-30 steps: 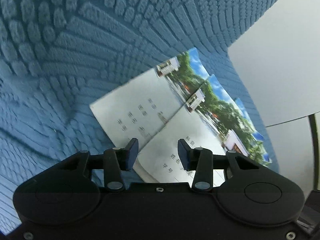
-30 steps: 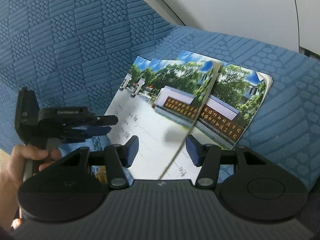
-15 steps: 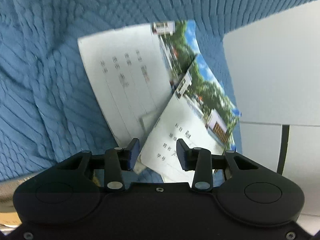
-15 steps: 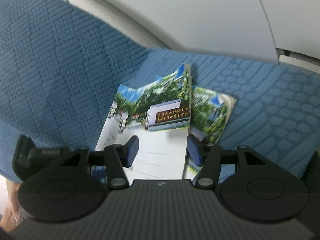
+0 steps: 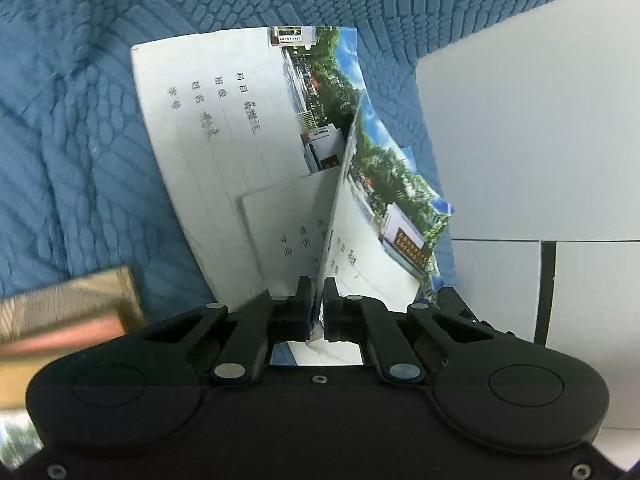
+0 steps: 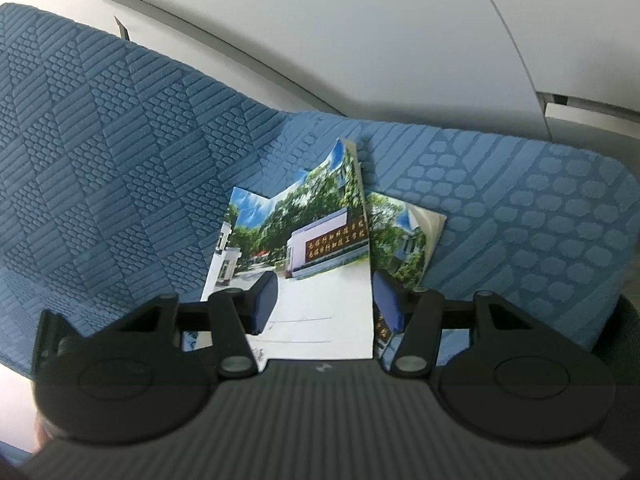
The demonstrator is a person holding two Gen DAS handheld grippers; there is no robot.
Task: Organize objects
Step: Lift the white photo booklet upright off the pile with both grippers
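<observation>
Several school exercise booklets with a photo cover lie overlapping on a blue textured cushion [image 5: 80, 120]. My left gripper [image 5: 317, 300] is shut on the near edge of one booklet [image 5: 372, 240], which stands tilted up on its side. A second booklet [image 5: 224, 120] lies flat to its left, and a third [image 5: 280, 232] is tucked between them. In the right wrist view my right gripper [image 6: 325, 306] is open, its blue pads standing on either side of the raised booklet [image 6: 320, 236] without pressing it. Another booklet [image 6: 404, 236] lies flat behind the right finger.
A white panel [image 5: 520, 120] borders the cushion on the right in the left wrist view and runs behind the cushion [image 6: 120, 140] as a white wall [image 6: 320, 20] in the right wrist view. A wooden edge [image 5: 68, 312] shows at the lower left.
The left jaws have closed on a booklet's edge and that booklet now stands up at an angle. Both grippers have rolled and shifted; the left gripper is gone from the right wrist view.
</observation>
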